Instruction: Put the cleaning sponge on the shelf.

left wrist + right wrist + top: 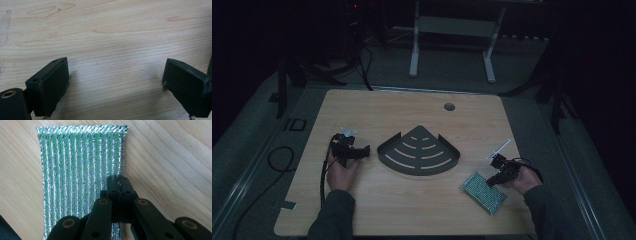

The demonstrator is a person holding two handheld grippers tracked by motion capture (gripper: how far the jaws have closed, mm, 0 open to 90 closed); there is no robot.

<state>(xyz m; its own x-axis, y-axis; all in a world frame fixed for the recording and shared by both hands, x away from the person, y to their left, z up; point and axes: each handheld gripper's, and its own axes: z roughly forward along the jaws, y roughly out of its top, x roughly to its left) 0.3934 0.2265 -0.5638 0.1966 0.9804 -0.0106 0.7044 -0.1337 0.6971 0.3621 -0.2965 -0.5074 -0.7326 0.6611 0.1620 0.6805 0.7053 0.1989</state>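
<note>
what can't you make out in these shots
- Right gripper view: the near end of the green and silver scouring pad lies behind the gripper's own linkage, and the frame's bottom edge cuts it off.
- High view: the room is dim; the pad's weave is too small to read, and so is the slotted corner shelf's finish.
- Left gripper view: the right jaw is cut by the frame edge.

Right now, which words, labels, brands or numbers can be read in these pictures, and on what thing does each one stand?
None can be read.
Sponge: green and silver stripes, no print.
Rack: slots, no label.
Table: wood grain and faint marks, no words.
Right gripper and left gripper: plain black, no lettering.
</note>
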